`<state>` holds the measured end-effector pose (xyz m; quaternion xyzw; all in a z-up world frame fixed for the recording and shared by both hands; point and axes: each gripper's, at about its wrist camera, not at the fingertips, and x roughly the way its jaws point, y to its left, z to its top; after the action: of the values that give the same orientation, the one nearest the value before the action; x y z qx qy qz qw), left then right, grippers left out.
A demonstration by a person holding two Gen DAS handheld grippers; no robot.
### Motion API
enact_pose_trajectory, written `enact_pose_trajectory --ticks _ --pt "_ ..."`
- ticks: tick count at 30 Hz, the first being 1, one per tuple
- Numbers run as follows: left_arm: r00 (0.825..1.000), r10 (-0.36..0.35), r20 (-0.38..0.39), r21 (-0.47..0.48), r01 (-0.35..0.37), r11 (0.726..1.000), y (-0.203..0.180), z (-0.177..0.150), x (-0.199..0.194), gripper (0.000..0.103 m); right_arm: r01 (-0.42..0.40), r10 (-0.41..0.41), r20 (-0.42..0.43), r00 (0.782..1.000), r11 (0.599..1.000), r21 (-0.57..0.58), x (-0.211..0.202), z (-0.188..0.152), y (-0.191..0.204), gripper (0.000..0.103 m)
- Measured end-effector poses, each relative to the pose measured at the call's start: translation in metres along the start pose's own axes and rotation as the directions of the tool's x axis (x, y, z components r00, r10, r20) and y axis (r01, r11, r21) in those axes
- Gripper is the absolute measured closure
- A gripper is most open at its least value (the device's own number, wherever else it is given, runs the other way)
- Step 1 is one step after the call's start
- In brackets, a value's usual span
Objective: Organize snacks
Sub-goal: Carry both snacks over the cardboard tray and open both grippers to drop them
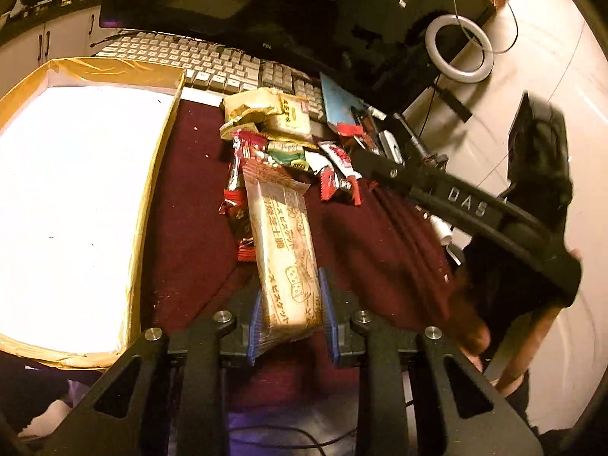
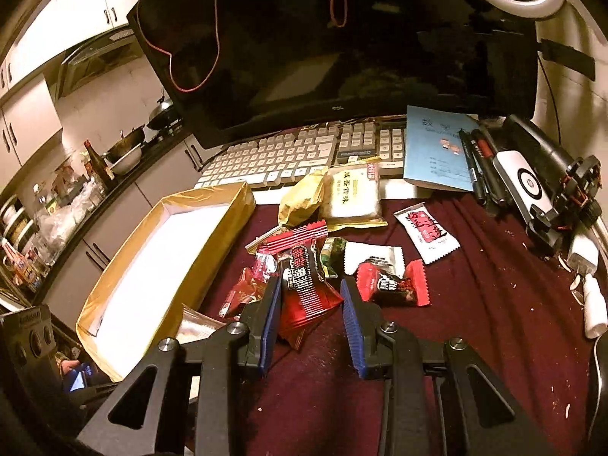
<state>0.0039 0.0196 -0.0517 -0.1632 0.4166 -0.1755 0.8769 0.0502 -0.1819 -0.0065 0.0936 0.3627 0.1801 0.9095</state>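
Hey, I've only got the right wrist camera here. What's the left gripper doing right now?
Observer: The left gripper is clamped on a long biscuit pack.
Operator: Where's the box from there?
Observer: The box lies left of the pack in that view; its white floor looks bare.
Operator: Is my own gripper visible there?
Observer: Yes, the right gripper reaches in from the right, its tips at the snack pile.

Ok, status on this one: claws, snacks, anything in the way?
Left claw shut on long biscuit packet. Right claw holds red wrapper. Box has no snacks visible; path to it unobstructed. Snack pile waiting on cloth.
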Motion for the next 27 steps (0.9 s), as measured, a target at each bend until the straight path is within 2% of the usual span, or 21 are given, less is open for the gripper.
enact_pose_trajectory --ticks 4,7,9,12,16,20,23,25,27 --pt "1.000 -0.007 0.021 -0.009 0.007 1.000 0.001 0.005 -0.013 0.080 -0.026 0.025 0.008 1.000 1.000 0.017 -0.003 -0.002 -0.003 0.071" --pt "0.996 0.022 0.090 -0.020 -0.020 1.000 0.006 0.015 -0.039 0.080 -0.081 0.081 0.014 0.997 0.997 0.018 -0.005 -0.005 0.001 0.071" --pt "0.990 0.072 0.125 -0.041 -0.067 0.997 0.018 0.022 -0.052 0.080 -0.126 0.126 0.006 0.992 0.992 0.008 -0.004 -0.006 0.010 0.071" --pt "0.976 0.148 0.160 -0.104 -0.132 0.986 0.042 0.029 -0.066 0.080 -0.190 0.190 -0.012 0.982 0.980 -0.066 0.000 -0.008 0.042 0.071" --pt "0.953 0.257 0.161 -0.173 -0.229 0.958 0.075 0.030 -0.071 0.080 -0.250 0.244 -0.056 0.968 0.956 -0.154 0.016 -0.008 0.088 0.071" --pt "0.932 0.335 0.138 -0.230 -0.299 0.926 0.104 0.025 -0.069 0.080 -0.237 0.212 -0.130 0.969 0.946 -0.220 0.043 -0.010 0.126 0.071" --pt "0.926 0.358 0.124 -0.254 -0.319 0.913 0.123 0.022 -0.067 0.080 -0.207 0.163 -0.178 0.970 0.941 -0.266 0.064 -0.015 0.152 0.071" --pt "0.918 0.378 0.122 -0.264 -0.337 0.904 0.134 0.021 -0.068 0.080 -0.174 0.122 -0.186 0.975 0.940 -0.293 0.073 -0.018 0.161 0.071" --pt "0.918 0.379 0.116 -0.274 -0.337 0.901 0.144 0.018 -0.068 0.080 -0.156 0.097 -0.191 0.977 0.933 -0.323 0.079 -0.023 0.169 0.071"
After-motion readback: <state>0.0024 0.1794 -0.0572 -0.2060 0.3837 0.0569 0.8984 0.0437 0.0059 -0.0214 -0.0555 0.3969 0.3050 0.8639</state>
